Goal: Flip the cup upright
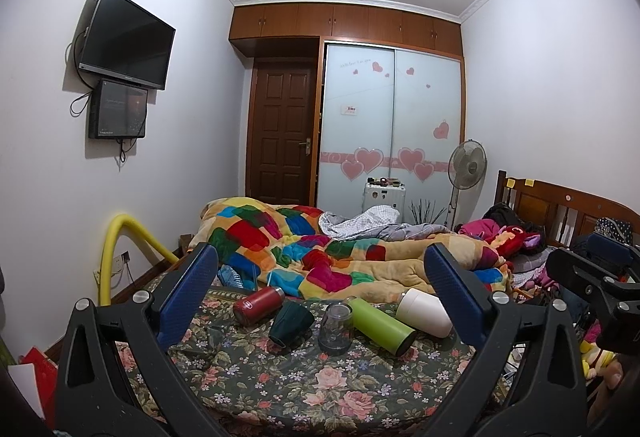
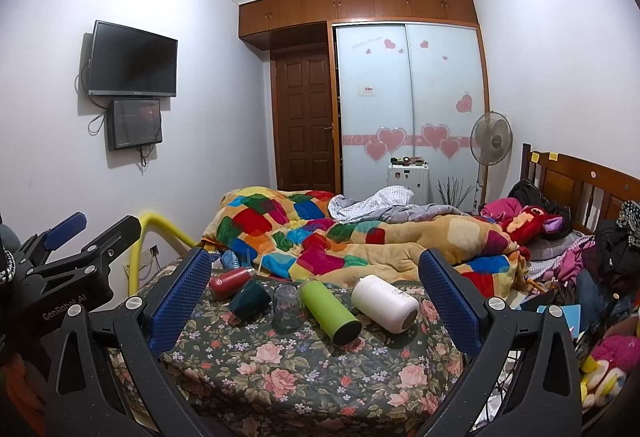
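Observation:
On the floral bedspread [image 1: 312, 389] lie a red bottle [image 1: 257, 305], a dark green cup [image 1: 291, 321] on its side, a clear glass [image 1: 337, 328] standing mouth down, a lime green bottle [image 1: 382, 324] and a white bottle [image 1: 425, 312]. They also show in the right wrist view: red bottle [image 2: 231, 282], green cup [image 2: 250, 299], glass [image 2: 287, 307], green bottle [image 2: 329, 310], white bottle [image 2: 384, 302]. My left gripper [image 1: 320, 277] is open, above and short of them. My right gripper [image 2: 316, 273] is open, likewise back from them.
A colourful patchwork quilt [image 1: 320, 257] is heaped behind the cups. A wooden headboard [image 1: 560, 205] and piled clothes and toys [image 2: 580, 237] are on the right. A yellow padded rail [image 1: 120, 249] is at the left bed edge. A wardrobe, door and fan stand at the far wall.

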`<move>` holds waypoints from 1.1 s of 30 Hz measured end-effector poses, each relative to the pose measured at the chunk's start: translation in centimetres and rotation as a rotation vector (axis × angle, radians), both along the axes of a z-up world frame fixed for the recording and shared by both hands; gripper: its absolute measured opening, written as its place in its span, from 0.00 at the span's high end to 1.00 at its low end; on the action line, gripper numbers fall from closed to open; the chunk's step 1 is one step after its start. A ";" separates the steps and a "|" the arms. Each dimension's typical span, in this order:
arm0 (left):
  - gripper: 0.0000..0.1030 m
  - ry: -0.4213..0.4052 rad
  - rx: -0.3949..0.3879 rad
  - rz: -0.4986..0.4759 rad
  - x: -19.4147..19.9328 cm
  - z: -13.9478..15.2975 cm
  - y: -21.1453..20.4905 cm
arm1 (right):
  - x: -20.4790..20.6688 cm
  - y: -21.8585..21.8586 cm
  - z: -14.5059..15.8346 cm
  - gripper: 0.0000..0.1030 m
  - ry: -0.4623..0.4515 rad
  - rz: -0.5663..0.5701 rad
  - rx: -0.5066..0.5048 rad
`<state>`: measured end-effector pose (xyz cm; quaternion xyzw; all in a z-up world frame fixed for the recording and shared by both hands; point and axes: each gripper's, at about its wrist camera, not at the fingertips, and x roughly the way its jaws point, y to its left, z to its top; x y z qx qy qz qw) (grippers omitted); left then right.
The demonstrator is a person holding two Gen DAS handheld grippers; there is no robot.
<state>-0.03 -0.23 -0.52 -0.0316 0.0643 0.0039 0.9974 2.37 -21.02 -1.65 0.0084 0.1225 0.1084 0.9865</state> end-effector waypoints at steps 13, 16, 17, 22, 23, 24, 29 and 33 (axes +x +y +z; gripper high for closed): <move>0.00 0.022 0.001 -0.006 1.4 -1.1 0.0 | 1.0 -0.4 -0.2 0.00 0.023 -0.002 0.001; 0.00 0.040 0.002 -0.008 2.3 -1.5 -0.1 | 1.6 -0.6 -0.7 0.00 0.037 -0.004 -0.003; 0.00 0.050 0.001 -0.007 2.7 -1.7 0.0 | 1.9 -0.6 -0.9 0.00 0.043 -0.006 -0.004; 0.00 0.133 0.009 0.006 6.3 -3.6 0.5 | 3.5 -1.1 -2.0 0.00 0.087 -0.014 -0.005; 0.00 0.159 0.012 0.007 7.4 -4.2 0.7 | 3.9 -1.2 -2.3 0.00 0.097 -0.016 -0.005; 0.00 0.188 0.015 0.011 8.5 -4.9 1.0 | 4.4 -1.3 -2.6 0.00 0.110 -0.019 -0.005; 0.00 0.381 0.049 0.012 15.4 -9.6 2.5 | 6.9 -1.9 -4.3 0.00 0.176 -0.042 -0.012; 0.00 0.521 0.089 -0.005 20.9 -14.0 3.3 | 9.0 -2.2 -5.6 0.00 0.239 -0.056 -0.015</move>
